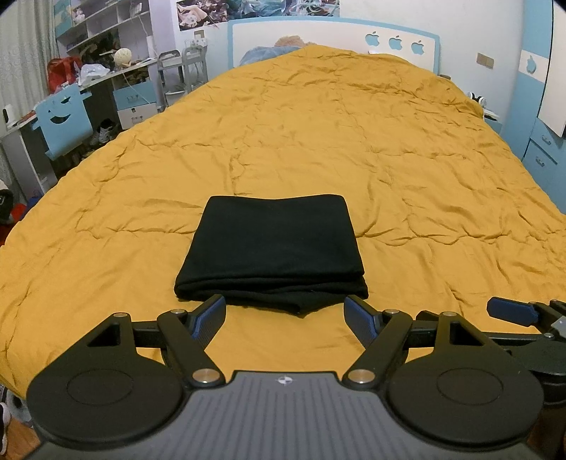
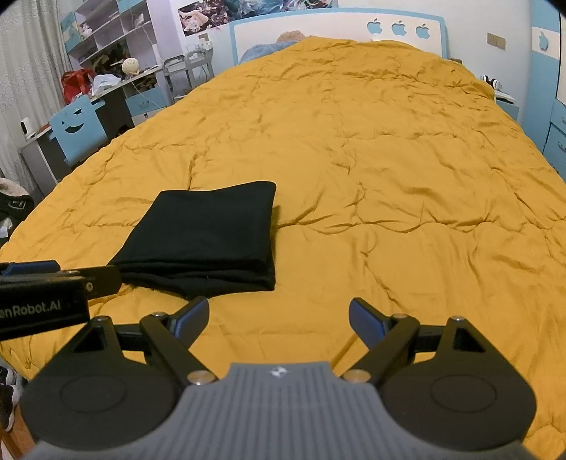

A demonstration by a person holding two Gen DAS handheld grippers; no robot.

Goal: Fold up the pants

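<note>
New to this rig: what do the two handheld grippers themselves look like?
The left gripper and right gripper match: black linkage arms with silver pivot pins, round black discs, blue-padded fingers and a ribbed grey body bearing a small round emblem. White "Robot.AI" lettering marks the left one's side. No sleeves visible.

A wide bed (image 1: pixel 318 141) under a creased mustard quilt (image 2: pixel 389 177) fills the room. Its white headboard (image 1: pixel 336 35), edged in blue, has three apple cut-outs. Posters (image 1: pixel 226 10) hang on the pale wall above. At left stand a cluttered desk (image 1: pixel 116 72) with open shelves (image 1: pixel 102 24) over it, a blue chair (image 1: pixel 65 120) with a smiling face cut in its back, and a patterned curtain (image 2: pixel 24 70). Blue and white cabinets (image 1: pixel 541 106) line the right side. Wood floor (image 1: pixel 17 435) shows at the lower left. The light is soft and even.
</note>
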